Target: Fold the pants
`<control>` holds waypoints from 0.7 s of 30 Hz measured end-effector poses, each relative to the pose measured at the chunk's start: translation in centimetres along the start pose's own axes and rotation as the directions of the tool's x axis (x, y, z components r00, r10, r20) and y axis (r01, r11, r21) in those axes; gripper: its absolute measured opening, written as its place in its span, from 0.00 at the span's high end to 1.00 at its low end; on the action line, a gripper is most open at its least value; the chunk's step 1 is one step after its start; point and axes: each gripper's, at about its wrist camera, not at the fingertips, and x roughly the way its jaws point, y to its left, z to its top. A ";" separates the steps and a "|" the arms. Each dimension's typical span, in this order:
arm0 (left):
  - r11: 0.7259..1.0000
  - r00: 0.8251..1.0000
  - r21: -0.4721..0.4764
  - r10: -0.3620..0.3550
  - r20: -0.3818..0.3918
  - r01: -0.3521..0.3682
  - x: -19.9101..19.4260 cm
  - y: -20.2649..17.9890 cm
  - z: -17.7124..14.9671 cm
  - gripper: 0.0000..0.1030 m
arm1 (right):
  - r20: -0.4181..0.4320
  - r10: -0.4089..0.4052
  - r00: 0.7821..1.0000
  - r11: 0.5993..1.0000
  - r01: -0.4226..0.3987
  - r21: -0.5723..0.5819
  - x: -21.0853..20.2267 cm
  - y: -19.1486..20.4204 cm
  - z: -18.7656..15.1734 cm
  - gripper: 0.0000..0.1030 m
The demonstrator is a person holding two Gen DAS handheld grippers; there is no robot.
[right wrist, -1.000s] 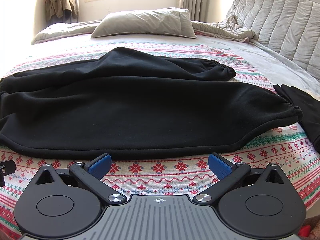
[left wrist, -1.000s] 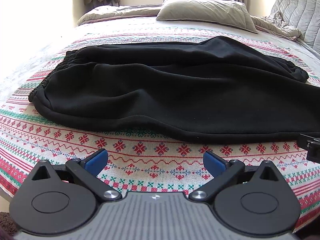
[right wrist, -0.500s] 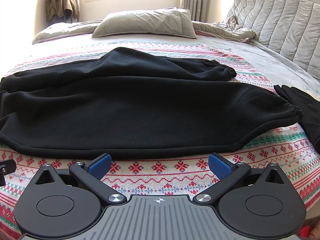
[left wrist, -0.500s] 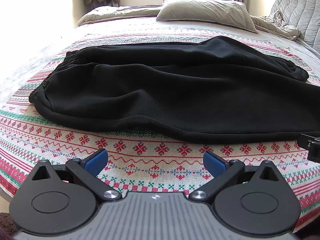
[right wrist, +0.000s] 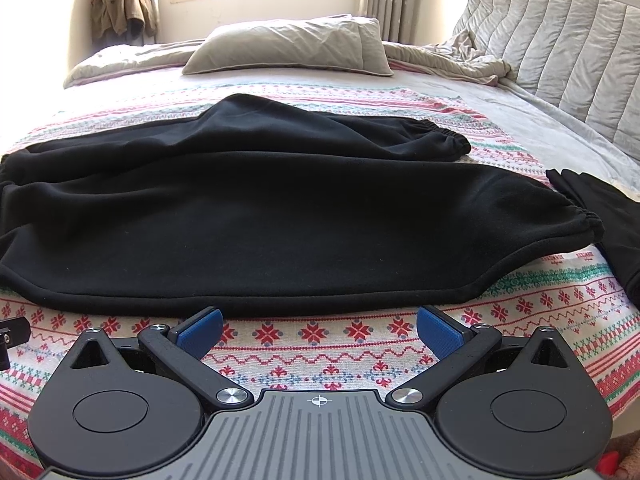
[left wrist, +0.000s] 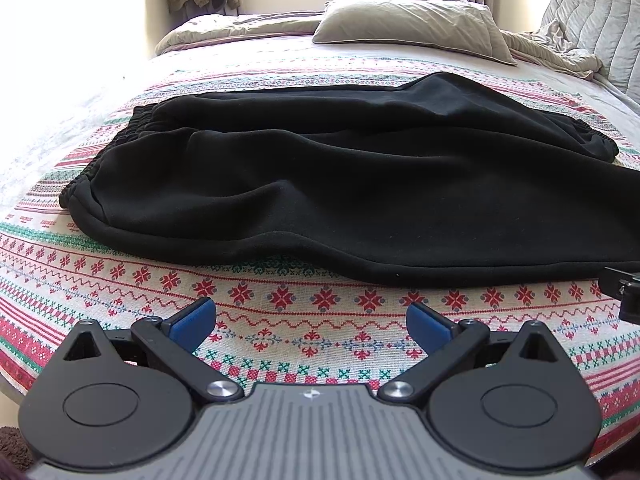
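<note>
Black pants lie spread sideways on the patterned bedspread, waistband at the left, the two cuffed legs toward the right. They also show in the right wrist view, cuffs at the right. My left gripper is open and empty, just short of the pants' near edge, toward the waist end. My right gripper is open and empty, close to the near edge of the front leg. Each gripper's tip shows at the edge of the other's view.
A second black garment lies on the bed right of the cuffs. A grey pillow and a rumpled quilt lie at the far side. A padded headboard stands at the right. A jacket hangs by the window.
</note>
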 end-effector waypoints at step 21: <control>1.000 1.000 0.001 0.004 0.018 -0.005 0.2 0.2 -0.1 0.00 | 0.032 -0.031 0.999 0.999 0.033 -0.035 -0.4 0.2 -0.3 0.00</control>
